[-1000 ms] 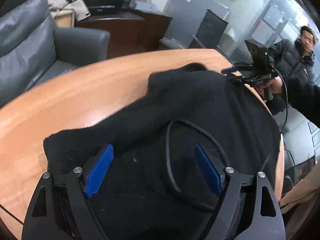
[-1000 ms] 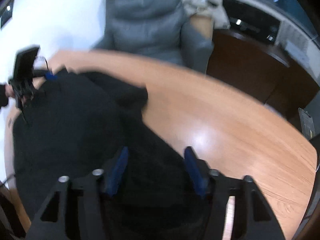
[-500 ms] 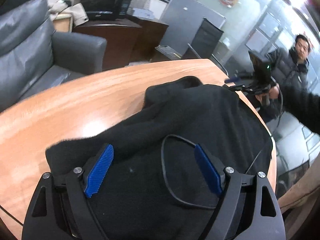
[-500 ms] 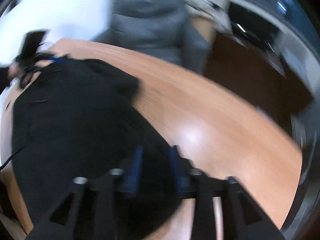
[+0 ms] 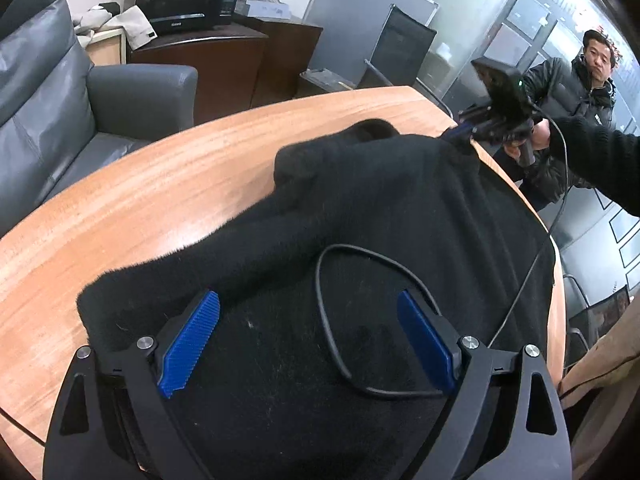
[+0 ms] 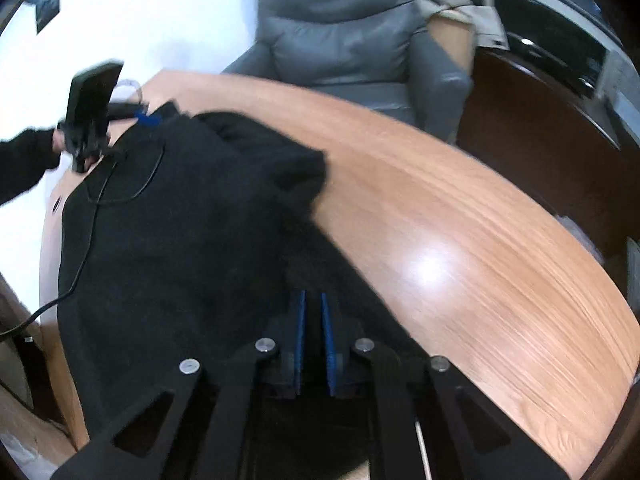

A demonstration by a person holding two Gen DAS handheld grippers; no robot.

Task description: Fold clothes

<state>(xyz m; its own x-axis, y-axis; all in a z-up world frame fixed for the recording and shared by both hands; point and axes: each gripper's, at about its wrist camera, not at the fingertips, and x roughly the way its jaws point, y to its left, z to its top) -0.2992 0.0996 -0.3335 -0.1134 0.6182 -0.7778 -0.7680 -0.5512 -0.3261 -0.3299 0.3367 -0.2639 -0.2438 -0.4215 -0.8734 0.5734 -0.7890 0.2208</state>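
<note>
Round wooden table (image 5: 168,184) in office, grey armchair (image 6: 352,44) behind. Black sweater (image 5: 400,216) lies spread on table. Right gripper (image 6: 313,334), wide second ago, now narrow, pinching sweater edge. Left gripper (image 5: 308,336) stays wide above fabric. Fold probably about to start.

Left hand-held gripper (image 5: 308,340) spread wide; right hand-held gripper (image 6: 313,340) nearly closed, pads close together.
</note>
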